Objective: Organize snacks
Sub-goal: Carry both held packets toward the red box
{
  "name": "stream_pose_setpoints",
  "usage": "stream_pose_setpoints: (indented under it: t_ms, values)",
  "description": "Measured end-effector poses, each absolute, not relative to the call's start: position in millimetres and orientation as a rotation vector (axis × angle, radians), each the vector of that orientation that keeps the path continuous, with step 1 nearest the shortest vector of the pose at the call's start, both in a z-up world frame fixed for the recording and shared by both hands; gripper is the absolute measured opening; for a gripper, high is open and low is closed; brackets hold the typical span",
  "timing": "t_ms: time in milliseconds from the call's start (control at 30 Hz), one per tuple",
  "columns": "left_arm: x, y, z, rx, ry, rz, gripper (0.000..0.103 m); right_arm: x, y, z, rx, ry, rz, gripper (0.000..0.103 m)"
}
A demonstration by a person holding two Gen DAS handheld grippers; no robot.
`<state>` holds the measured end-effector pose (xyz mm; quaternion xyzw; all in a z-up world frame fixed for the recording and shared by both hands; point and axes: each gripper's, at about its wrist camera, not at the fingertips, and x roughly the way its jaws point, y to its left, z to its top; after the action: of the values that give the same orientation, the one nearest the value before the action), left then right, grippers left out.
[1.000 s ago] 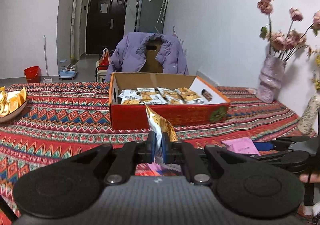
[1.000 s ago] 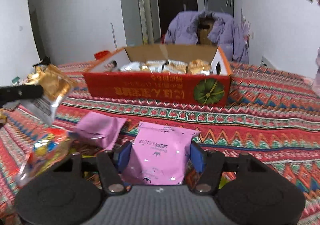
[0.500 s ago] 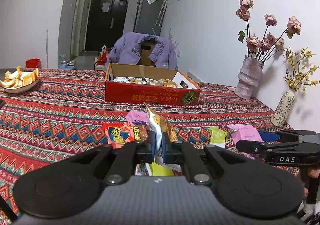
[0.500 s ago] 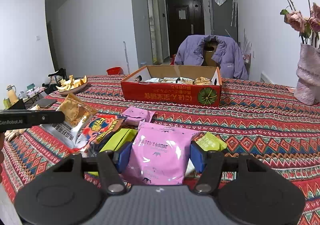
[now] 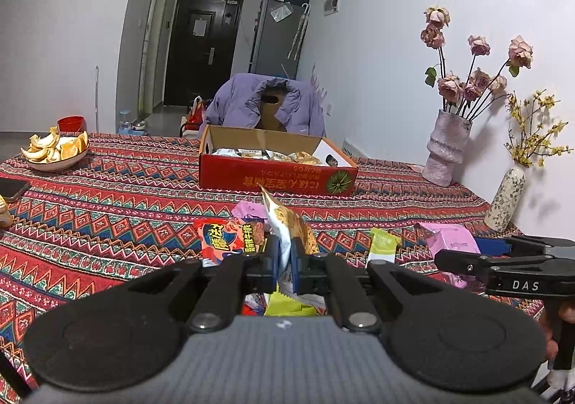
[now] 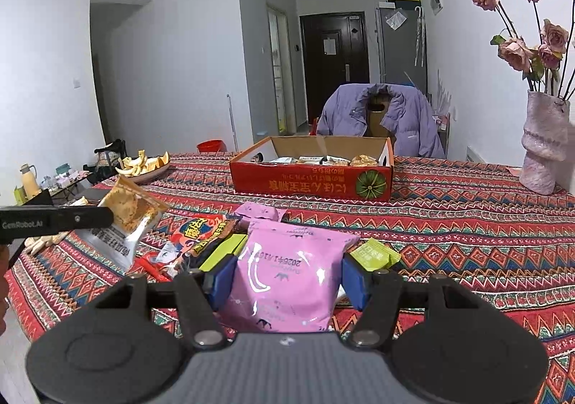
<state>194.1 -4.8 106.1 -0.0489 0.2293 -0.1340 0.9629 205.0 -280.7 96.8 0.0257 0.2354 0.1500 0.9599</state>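
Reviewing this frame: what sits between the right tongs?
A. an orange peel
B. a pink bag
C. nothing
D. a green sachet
B: in the right wrist view the right tongs have both blue pads against the sides of the pink bag, while the green sachet lies on the cloth beyond.

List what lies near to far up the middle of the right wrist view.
Right tool shut on the pink bag → small pink packet → red box → purple jacket → dark door.
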Motion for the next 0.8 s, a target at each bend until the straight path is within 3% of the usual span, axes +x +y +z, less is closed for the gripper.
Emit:
stream_pose_setpoints:
  t_ms: [400, 800]
  values:
    - [220, 1, 105, -0.112, 0.486, -0.266, 0.007, 230, -279, 97, 0.056, 0.48, 0.299, 0.061]
    - [323, 3, 117, -0.107, 0.502, -0.259, 0.007, 325, -291, 107, 0.055, 0.492, 0.275, 0.061]
